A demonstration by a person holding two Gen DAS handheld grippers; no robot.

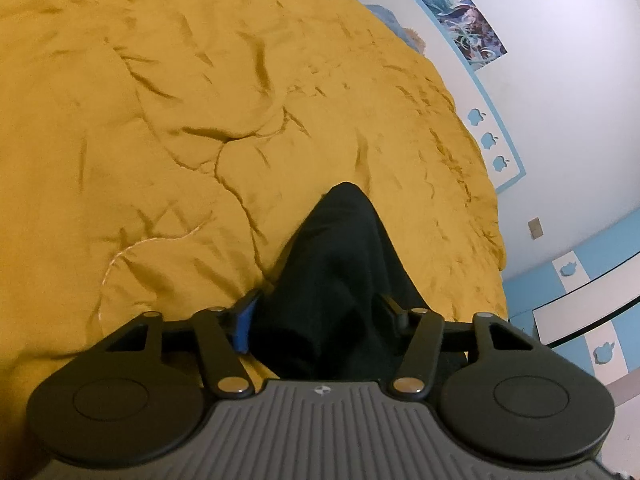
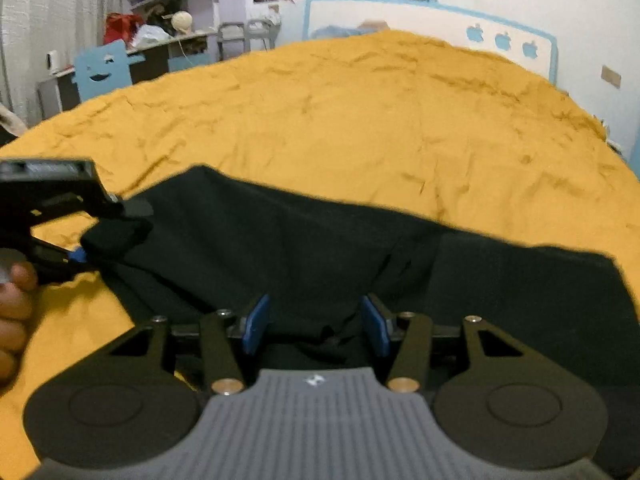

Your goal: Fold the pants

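Observation:
Black pants (image 2: 360, 248) lie across the yellow bedspread (image 2: 360, 112). In the left wrist view a bunched fold of the pants (image 1: 340, 272) fills the gap between my left gripper's (image 1: 316, 312) blue-padded fingers, which stand wide apart around it. In the right wrist view my right gripper (image 2: 316, 324) has its blue pads apart over the near edge of the pants. The left gripper (image 2: 80, 236) also shows at the far left of the right wrist view, its jaws around the pants' left end, held by a hand (image 2: 12, 312).
The yellow bedspread (image 1: 160, 120) covers the whole bed. A white and blue headboard (image 2: 500, 36) stands behind it. A desk with clutter and a blue chair (image 2: 104, 68) stand at the back left. A wall (image 1: 580, 80) with posters runs along the bed's right side.

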